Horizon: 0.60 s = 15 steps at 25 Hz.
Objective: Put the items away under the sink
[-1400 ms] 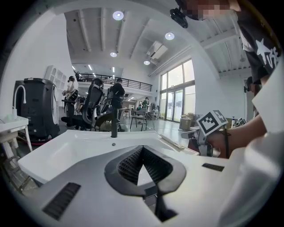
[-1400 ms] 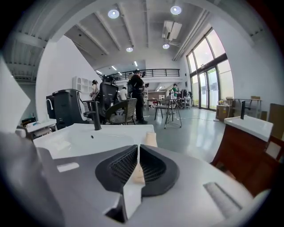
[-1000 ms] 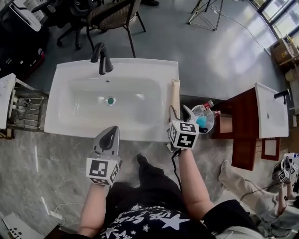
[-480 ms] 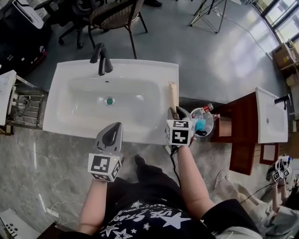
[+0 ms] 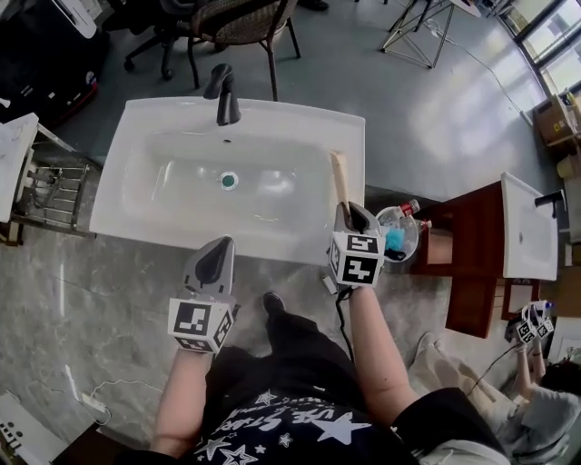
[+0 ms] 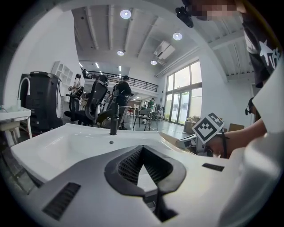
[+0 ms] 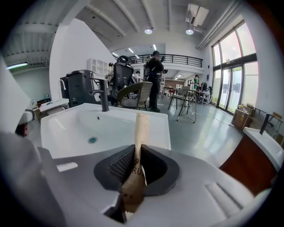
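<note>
A tan tube (image 5: 339,178) (image 7: 140,133) lies along the right rim of the white sink (image 5: 145,145). My right gripper (image 5: 349,216) (image 7: 135,164) is shut on the tube's near end; the far end points toward the sink's back edge. The left gripper (image 5: 218,252) (image 6: 143,160) hovers at the sink's front edge, jaws shut with nothing between them. In the left gripper view the right gripper (image 6: 195,141) shows at the right. The space under the sink is hidden in every view.
A black faucet (image 5: 223,94) stands at the back of the basin (image 7: 84,126). A clear bowl (image 5: 398,234) holding a blue item and a red-capped bottle sits right of the sink, beside a brown cabinet (image 5: 477,259) with a second basin. A chair (image 5: 238,20) stands behind.
The head camera has shifted, so the sink sits further right in the picture. The right gripper has closed onto the tube's near end. The left gripper has stayed at the front edge.
</note>
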Motion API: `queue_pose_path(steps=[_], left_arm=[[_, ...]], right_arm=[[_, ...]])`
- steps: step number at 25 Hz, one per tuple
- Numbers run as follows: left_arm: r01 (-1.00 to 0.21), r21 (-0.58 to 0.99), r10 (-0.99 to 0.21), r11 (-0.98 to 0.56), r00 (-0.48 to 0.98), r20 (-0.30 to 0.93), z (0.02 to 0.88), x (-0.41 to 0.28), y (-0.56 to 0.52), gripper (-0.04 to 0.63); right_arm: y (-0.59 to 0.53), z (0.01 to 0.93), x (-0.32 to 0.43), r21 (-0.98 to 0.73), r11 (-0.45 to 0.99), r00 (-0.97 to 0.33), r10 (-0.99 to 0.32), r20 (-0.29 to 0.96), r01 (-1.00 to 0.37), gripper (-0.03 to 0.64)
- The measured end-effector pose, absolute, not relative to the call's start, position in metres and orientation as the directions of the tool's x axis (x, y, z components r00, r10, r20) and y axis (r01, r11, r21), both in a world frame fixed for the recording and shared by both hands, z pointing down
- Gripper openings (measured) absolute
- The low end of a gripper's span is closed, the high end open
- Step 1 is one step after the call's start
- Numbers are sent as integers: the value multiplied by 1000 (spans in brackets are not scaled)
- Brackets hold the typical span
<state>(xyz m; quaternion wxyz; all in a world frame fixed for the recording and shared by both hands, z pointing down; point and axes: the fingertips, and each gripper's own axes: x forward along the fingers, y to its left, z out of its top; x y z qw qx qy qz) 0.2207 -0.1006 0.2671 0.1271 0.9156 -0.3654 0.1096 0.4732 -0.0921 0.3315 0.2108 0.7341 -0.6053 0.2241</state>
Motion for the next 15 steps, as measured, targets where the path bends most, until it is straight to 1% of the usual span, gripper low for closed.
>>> queue_pose_path(steps=[7, 9, 12, 15], left_arm=[[-756, 173, -705, -632, 653, 277, 256, 135, -66, 9], [-771, 169, -718, -614, 634, 285, 262, 97, -51, 8], [-792, 157, -733, -590, 607, 306, 278, 36, -31, 9], [-817, 163, -751, -553, 573, 328, 293, -18, -9, 9]], right_arm=[[-86, 287, 370, -40, -47, 24, -887, 461, -998, 43], [-76, 282, 324, -70, 6, -35, -904, 425, -998, 43], [-60, 282, 244, -92, 125, -151, -912, 381, -988, 43], [-42, 290, 173, -93, 232, -250, -894, 373, -968, 43]])
